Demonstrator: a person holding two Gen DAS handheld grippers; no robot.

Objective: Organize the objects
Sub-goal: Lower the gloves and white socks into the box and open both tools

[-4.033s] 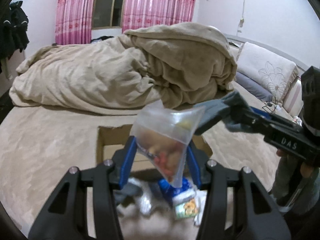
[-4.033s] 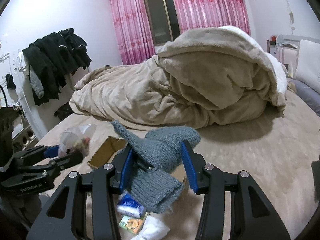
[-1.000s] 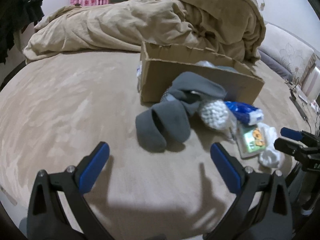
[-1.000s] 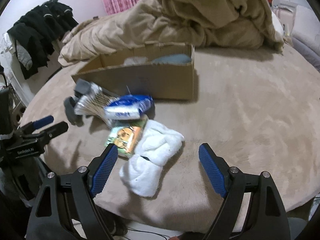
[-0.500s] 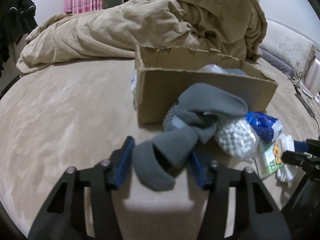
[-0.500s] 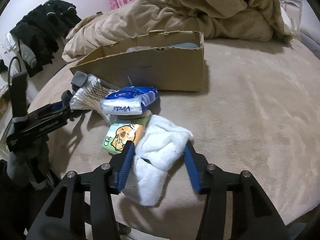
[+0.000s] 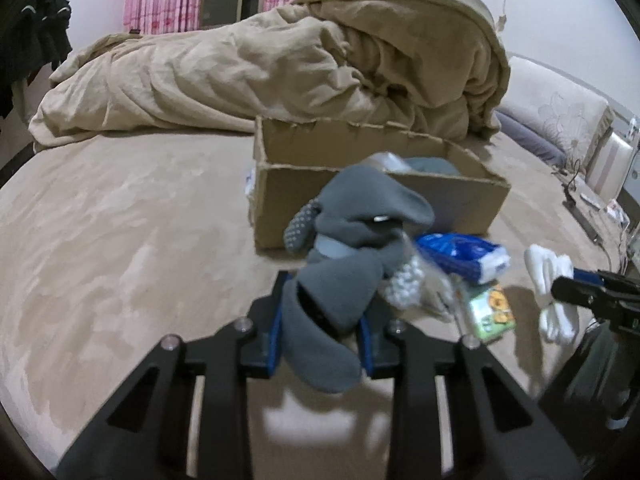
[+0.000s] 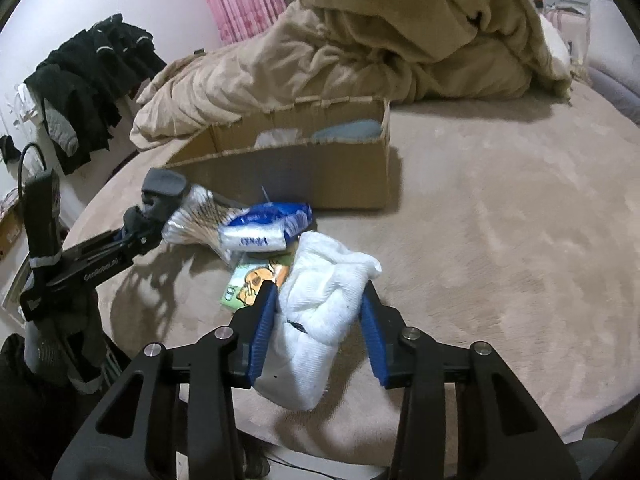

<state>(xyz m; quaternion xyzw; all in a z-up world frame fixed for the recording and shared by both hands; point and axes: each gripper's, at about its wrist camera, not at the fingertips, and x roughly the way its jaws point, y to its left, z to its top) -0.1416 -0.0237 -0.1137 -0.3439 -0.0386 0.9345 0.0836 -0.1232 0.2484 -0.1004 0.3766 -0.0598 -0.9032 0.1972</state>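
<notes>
My left gripper [image 7: 322,312] has its jaws closing, and the blue pads press on a bundle of grey socks [image 7: 352,240] in front of the cardboard box [image 7: 280,204]. The socks' free end hangs below the pads. My right gripper [image 8: 320,304] is closing too, its pads squeezing a pair of white socks [image 8: 332,276] on the beige bed. In the right wrist view the left gripper [image 8: 134,226] holds the grey socks [image 8: 164,186] at the left. In the left wrist view the right gripper [image 7: 588,284] grips the white socks [image 7: 554,276] at the right edge.
Between the sock bundles lie a bag of white beads [image 7: 404,280], a blue tissue pack [image 8: 268,228] and a green-orange packet [image 8: 250,280]. The open box [image 8: 320,176] holds a clear bag and a blue-grey item. A rumpled beige duvet [image 7: 280,64] fills the back.
Both grippers went from wide open above the bed to closed on socks, the left on the grey ones, the right on the white ones. Both bundles have lifted slightly.
</notes>
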